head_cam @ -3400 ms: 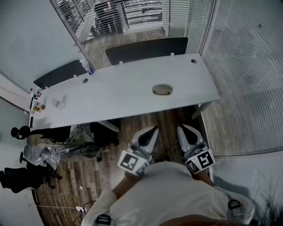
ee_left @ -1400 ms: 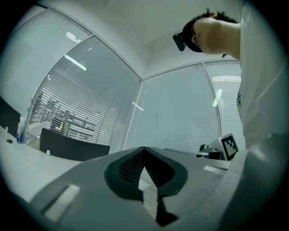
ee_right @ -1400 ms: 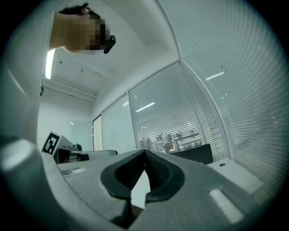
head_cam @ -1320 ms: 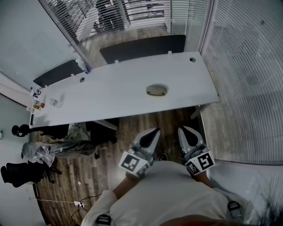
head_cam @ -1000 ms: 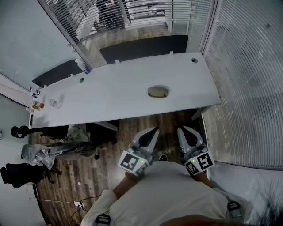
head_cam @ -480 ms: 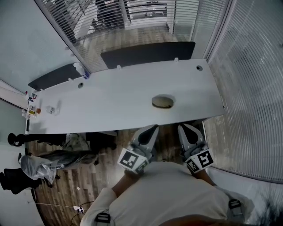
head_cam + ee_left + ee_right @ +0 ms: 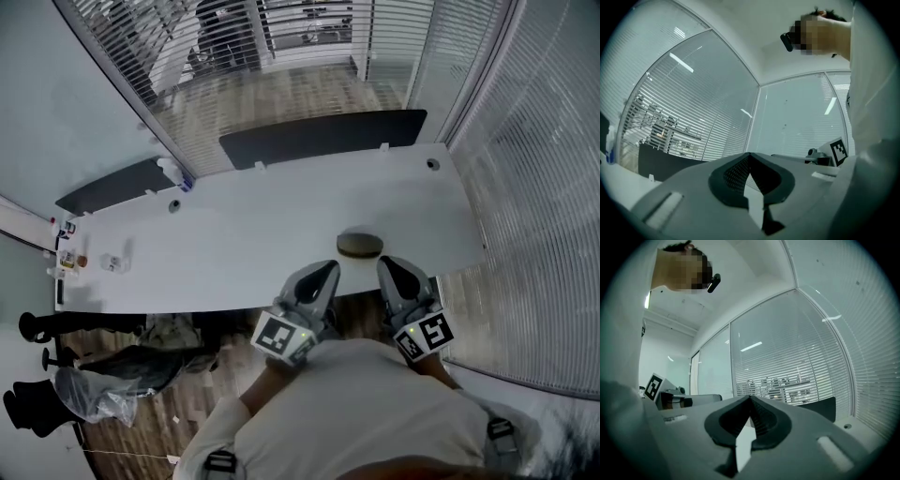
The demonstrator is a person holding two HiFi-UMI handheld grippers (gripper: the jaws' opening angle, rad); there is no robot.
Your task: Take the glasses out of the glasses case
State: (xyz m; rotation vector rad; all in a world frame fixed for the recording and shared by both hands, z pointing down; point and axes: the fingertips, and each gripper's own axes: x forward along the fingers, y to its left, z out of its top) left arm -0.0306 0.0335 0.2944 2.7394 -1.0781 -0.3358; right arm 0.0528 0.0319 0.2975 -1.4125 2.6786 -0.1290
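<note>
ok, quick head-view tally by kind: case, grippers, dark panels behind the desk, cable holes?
glasses case: 1
grippers: 2 (left gripper, right gripper, both shut, empty)
dark panels behind the desk: 2
cable holes: 2
total: 7

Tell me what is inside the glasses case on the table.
The glasses case lies shut on the white table, near its front edge. Only its rounded outside shows. Whatever is inside cannot be seen, because the closed case hides it.
</note>
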